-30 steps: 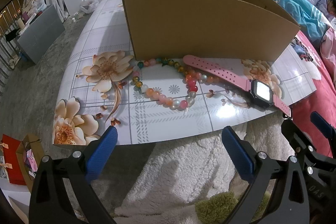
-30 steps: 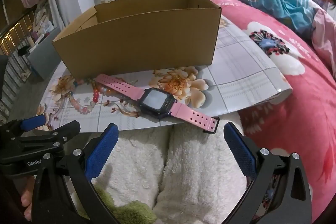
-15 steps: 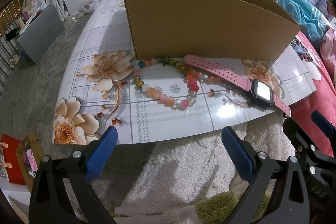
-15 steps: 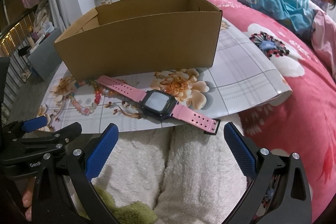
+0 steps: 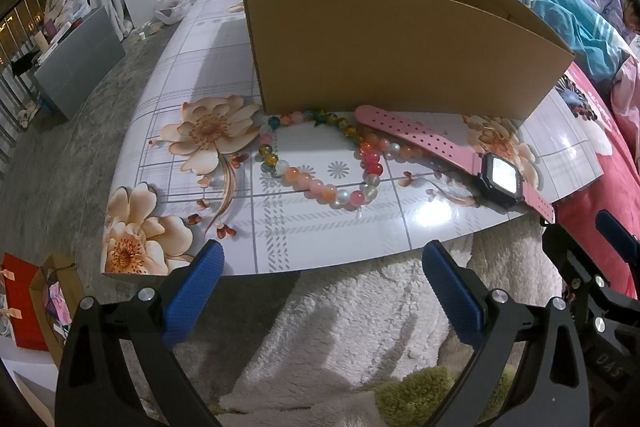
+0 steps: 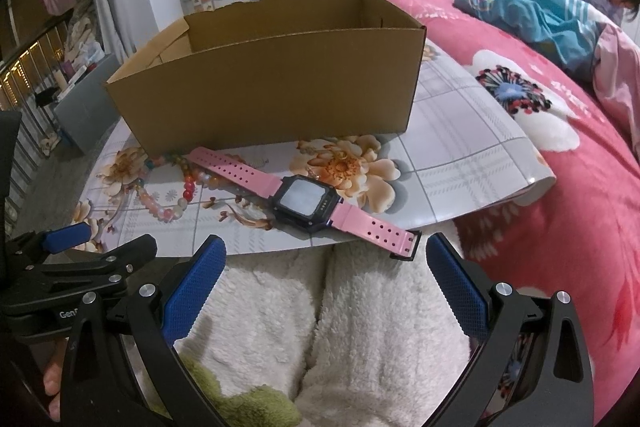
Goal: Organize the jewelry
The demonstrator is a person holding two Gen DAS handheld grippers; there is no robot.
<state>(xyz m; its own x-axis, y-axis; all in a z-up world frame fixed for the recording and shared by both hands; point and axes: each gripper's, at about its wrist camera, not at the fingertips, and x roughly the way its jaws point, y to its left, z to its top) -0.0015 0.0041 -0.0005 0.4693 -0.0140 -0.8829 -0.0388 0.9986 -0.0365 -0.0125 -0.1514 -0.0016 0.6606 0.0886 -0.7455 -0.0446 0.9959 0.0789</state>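
Both the left gripper and right gripper gape wide, empty. The bead bracelet, mid-frame, looks light, limp and slippery; pinch across one strand. The pink watch seems stiffer; grasp its case.

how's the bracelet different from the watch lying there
The bracelet is a closed loop of round, multicoloured beads; the watch is a flat pink strap laid out straight, with a dark square face. The bracelet lies wholly on the board; the watch's buckle end overhangs its near edge. Both lie in front of the box, overlapping, ungripped.
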